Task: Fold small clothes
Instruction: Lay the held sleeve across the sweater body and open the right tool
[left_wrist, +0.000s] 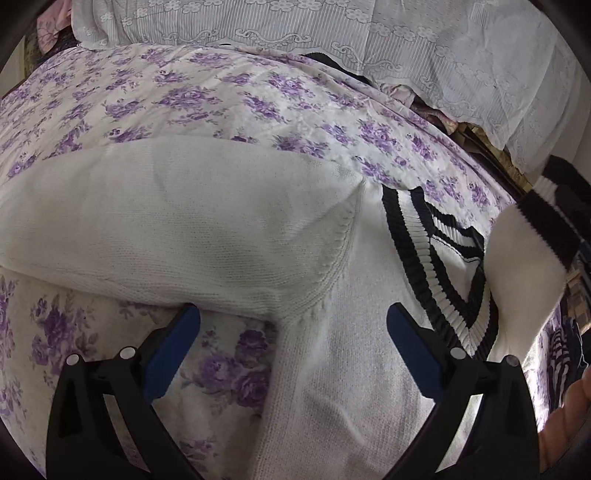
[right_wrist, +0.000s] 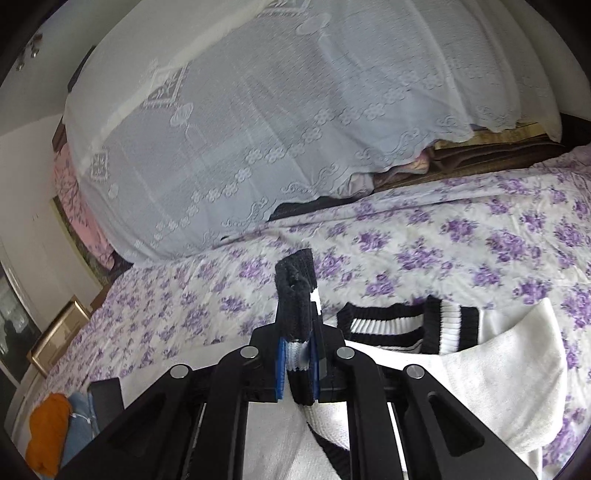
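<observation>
sweater (left_wrist: 332, 369) – white knit, black-striped trim | left gripper (left_wrist: 293, 325) spread | right gripper (right_wrist: 297, 363) pinching cuff (right_wrist: 295, 295)

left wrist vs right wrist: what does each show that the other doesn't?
Left wrist only: the open left gripper over the white sweater, and its sleeve spread flat.
Right wrist only: the right gripper shut on the striped cuff, and an orange cloth at the bed's edge.
Both: the V-neck collar, the floral sheet and the lace cover.
</observation>
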